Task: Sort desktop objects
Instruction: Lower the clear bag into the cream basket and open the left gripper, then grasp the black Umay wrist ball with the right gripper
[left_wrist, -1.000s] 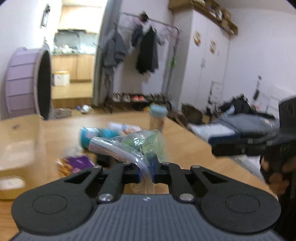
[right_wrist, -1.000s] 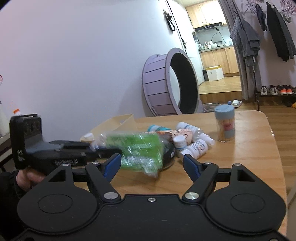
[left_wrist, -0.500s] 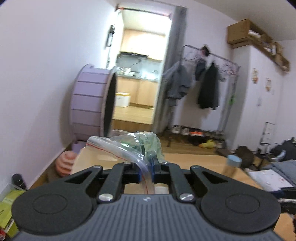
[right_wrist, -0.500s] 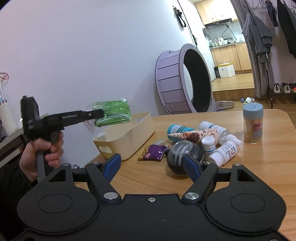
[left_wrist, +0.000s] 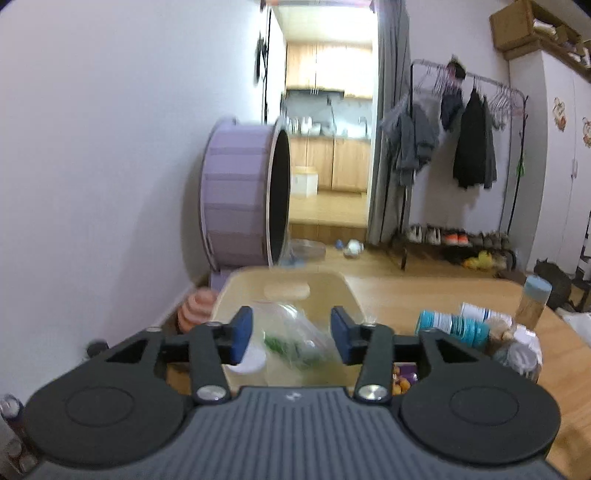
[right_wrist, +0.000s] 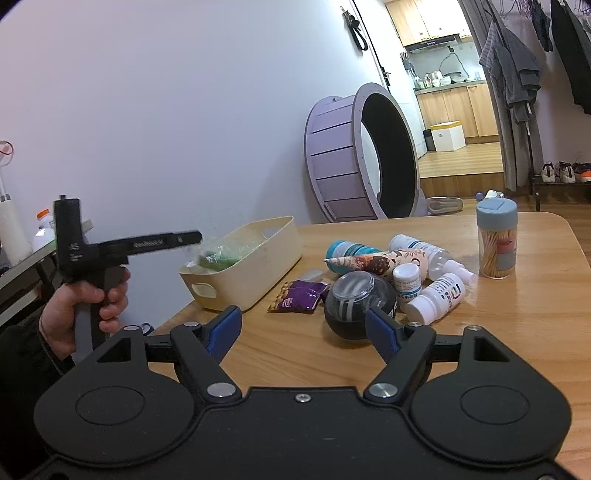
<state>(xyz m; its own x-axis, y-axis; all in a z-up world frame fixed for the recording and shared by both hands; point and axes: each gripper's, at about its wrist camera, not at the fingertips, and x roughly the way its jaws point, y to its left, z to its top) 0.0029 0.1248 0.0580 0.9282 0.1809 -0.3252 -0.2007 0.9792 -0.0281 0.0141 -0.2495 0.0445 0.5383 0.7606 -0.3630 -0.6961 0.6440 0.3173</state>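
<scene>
Bag (left_wrist: 295, 341) with green contents sits in the cream bin (right_wrist: 255, 258), below left tongs (left_wrist: 291, 334), which are spread wide and empty. Right tongs (right_wrist: 304, 332) gape empty over worktop (right_wrist: 517, 317) near ball (right_wrist: 356, 306). Risk: ball rolls off if nudged; bottles (right_wrist: 436, 295) crowd it.

Bare bench (right_wrist: 498, 332) lies open in front of and to the right of the right claw (right_wrist: 303, 332), whose jaws stand apart. Straight ahead a dark ball (right_wrist: 351, 306) sits just before its right finger, with white bottles (right_wrist: 437, 295), a purple packet (right_wrist: 299, 299) and a toothpick jar (right_wrist: 496, 240) crowding behind. The cream bin (right_wrist: 255, 273) blocks the left edge; the left claw (left_wrist: 291, 332) hangs open-jawed over it, above a clear bag (left_wrist: 295, 341)
</scene>
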